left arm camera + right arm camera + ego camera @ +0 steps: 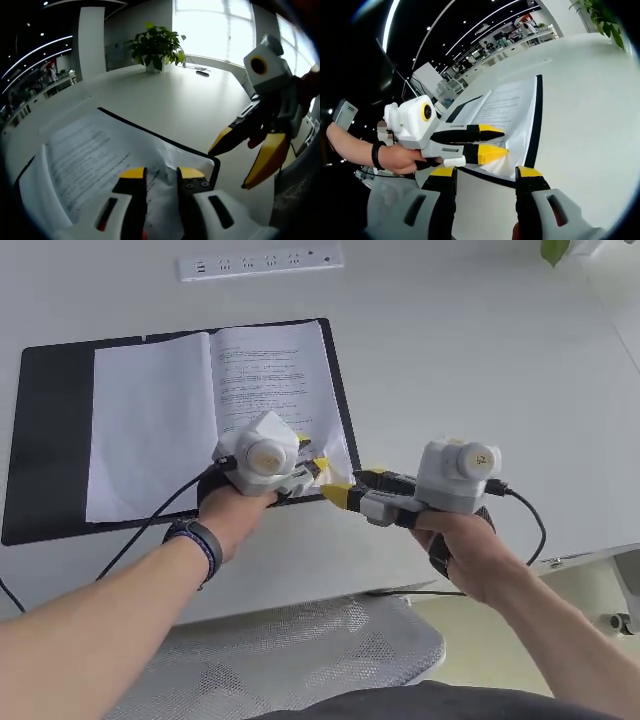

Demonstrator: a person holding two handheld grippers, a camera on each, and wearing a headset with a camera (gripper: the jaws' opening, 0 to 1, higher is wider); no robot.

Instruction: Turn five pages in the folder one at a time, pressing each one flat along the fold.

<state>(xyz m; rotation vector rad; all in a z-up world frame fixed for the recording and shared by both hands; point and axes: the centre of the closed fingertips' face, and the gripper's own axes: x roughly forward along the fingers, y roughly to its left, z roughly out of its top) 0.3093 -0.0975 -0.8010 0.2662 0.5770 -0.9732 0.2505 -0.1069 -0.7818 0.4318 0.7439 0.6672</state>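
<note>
Right gripper (485,172): jaws wide apart, empty, just off the near right corner of the folder (50,440). Left gripper (162,172): jaws narrowly apart over the rumpled near corner of the right page (270,370). Folder lies open on the white table (480,370).

head view: soft even light washing the table (480,360), print on the page (265,370) blurring | left gripper view: window (215,20) blowing out, glare spreading | gripper views: fisheye bending edges | right gripper view: ceiling strips (390,22) glowing against dark
</note>
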